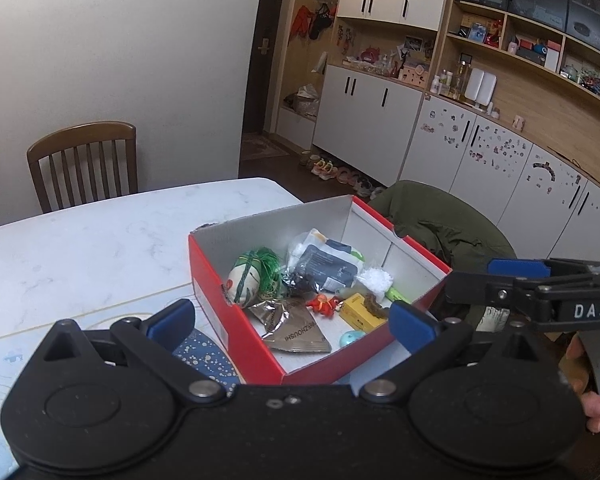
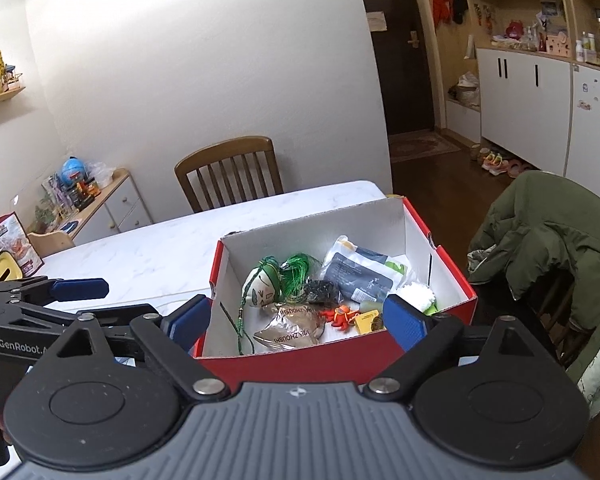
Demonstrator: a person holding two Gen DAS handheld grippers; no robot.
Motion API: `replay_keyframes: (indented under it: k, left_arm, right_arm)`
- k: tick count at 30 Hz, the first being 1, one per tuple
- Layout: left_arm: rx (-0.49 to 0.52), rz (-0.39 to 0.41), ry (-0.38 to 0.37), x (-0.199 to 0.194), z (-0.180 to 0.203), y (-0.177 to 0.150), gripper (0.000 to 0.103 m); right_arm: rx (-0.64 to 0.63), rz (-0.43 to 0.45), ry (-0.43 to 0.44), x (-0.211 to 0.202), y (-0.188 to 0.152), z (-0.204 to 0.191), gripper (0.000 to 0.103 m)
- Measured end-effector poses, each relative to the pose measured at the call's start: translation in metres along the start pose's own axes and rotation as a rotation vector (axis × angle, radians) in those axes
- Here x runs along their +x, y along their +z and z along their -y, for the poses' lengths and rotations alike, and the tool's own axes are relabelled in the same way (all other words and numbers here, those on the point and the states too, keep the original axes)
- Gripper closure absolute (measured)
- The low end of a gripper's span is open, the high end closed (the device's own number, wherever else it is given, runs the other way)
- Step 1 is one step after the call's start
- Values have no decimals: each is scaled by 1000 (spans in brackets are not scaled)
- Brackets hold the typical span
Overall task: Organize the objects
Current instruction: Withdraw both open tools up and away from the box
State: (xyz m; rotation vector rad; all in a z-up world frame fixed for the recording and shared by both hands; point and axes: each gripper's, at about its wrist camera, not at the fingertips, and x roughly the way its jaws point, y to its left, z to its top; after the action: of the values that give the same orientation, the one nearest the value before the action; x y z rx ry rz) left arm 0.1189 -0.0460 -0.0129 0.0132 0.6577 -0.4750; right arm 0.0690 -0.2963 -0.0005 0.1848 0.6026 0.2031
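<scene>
Probably the red box [image 2: 340,360] of small items on the tabletop [image 1: 100,232] is best approached squarely, since left gripper [image 1: 292,320] and right gripper [image 2: 298,322] are both held wide and empty.

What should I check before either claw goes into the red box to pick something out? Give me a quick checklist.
1. Left claw open and holding nothing: ok.
2. Right claw open and holding nothing: ok.
3. Red box open at the top, no lid in the way: ok.
4. Items easy to single out: not ok. The foil packet, orange toy and yellow box lie crowded together, some overlapping.
5. Green cord free of its neighbours: cannot tell; it lies bunched against the round green-striped pouch.
6. Claws apart from each other: ok, side by side just short of the box.
</scene>
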Motion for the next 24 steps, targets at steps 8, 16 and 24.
replay_keyframes:
  k: [8, 16, 24]
  left_arm:
    - [-5, 0, -10, -2, -10, -2, 0]
    - [13, -9, -17, -5, -17, -6, 0]
    - [20, -1, -6, -9, -26, -7, 0]
  right_arm:
    - [13, 24, -23, -6, -5, -11, 6]
    - [59, 58, -108, -7, -12, -19, 6]
    - [82, 47, -142, -2, -23, -31, 6]
